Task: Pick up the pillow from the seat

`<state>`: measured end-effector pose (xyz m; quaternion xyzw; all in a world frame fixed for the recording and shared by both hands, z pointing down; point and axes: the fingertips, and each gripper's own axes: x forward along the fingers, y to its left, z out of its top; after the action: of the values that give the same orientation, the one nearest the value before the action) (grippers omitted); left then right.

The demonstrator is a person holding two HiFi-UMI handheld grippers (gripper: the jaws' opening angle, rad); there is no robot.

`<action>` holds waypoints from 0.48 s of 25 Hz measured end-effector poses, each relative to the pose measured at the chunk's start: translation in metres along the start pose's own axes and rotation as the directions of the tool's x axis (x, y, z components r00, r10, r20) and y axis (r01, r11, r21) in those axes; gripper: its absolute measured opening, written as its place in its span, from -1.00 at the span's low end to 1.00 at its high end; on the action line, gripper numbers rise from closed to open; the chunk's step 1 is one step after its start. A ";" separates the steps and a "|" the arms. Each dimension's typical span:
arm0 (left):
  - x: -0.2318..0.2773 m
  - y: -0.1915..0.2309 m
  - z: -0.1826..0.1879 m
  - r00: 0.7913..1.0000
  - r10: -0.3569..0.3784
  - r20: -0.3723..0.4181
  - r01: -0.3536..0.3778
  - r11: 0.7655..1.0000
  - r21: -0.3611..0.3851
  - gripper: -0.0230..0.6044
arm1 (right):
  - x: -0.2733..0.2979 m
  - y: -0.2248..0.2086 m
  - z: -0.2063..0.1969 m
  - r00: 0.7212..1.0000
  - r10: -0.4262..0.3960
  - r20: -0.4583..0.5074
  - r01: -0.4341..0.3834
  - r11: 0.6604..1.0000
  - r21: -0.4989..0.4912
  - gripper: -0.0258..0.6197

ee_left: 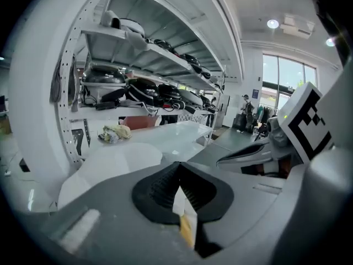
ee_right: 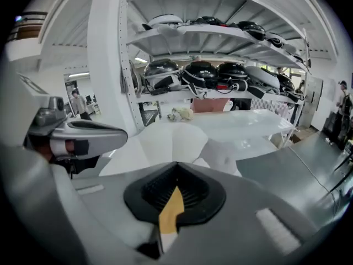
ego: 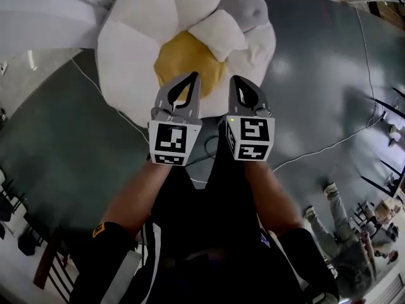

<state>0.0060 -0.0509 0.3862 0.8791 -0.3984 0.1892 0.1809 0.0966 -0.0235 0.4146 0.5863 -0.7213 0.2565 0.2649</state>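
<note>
Underfoot, glossy dark grey floor (ego: 76, 125), crossed by a thin white cable (ego: 329, 145). On it, flower-shaped seat (ego: 126, 56) with white petals and yellow centre. White pillow (ego: 218, 35) lying at the centre's upper right edge, beside a grey cushion (ego: 250, 8). Over the seat's near edge, left gripper (ego: 193, 76) and right gripper (ego: 233, 79) side by side, both clenched on nothing, apart from the pillow. Only from the gripper views: white shelving (ee_right: 107, 65) loaded with dark helmets (ee_right: 201, 70), white table (ee_right: 242, 123) bearing a crumpled rag (ee_right: 181, 114), tall windows (ee_left: 287, 81). Only from the head view: bystander (ego: 351, 246) at lower right.
</note>
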 end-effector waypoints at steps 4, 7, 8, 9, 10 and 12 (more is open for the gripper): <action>0.039 0.004 -0.026 0.999 0.049 -0.006 -0.049 0.997 -0.051 -0.91 | 0.041 -0.027 -0.026 0.999 0.036 -0.040 -0.036 0.999 -0.018 -0.87; 0.069 0.008 -0.045 0.997 0.079 -0.013 -0.080 0.994 -0.073 -0.91 | 0.072 -0.047 -0.046 0.996 0.053 -0.066 -0.054 0.998 -0.010 -0.74; 0.078 0.010 -0.052 0.996 0.088 -0.016 -0.089 0.993 -0.075 -0.91 | 0.082 -0.052 -0.052 0.996 0.056 -0.072 -0.057 0.998 -0.008 -0.73; 0.087 0.012 -0.060 0.995 0.095 -0.021 -0.096 0.992 -0.076 -0.91 | 0.092 -0.057 -0.059 0.995 0.060 -0.078 -0.060 0.998 -0.005 -0.73; 0.095 0.014 -0.067 0.995 0.100 -0.029 -0.102 0.992 -0.076 -0.91 | 0.101 -0.062 -0.066 0.994 0.063 -0.084 -0.063 0.998 -0.002 -0.72; 0.109 0.017 -0.083 0.993 0.105 -0.048 -0.109 0.991 -0.076 -0.91 | 0.116 -0.069 -0.080 0.993 0.069 -0.100 -0.069 0.998 0.003 -0.70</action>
<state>0.0440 -0.0912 0.5124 0.8443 -0.4481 0.2022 0.2134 0.1512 -0.0640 0.5568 0.5474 -0.7270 0.2943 0.2920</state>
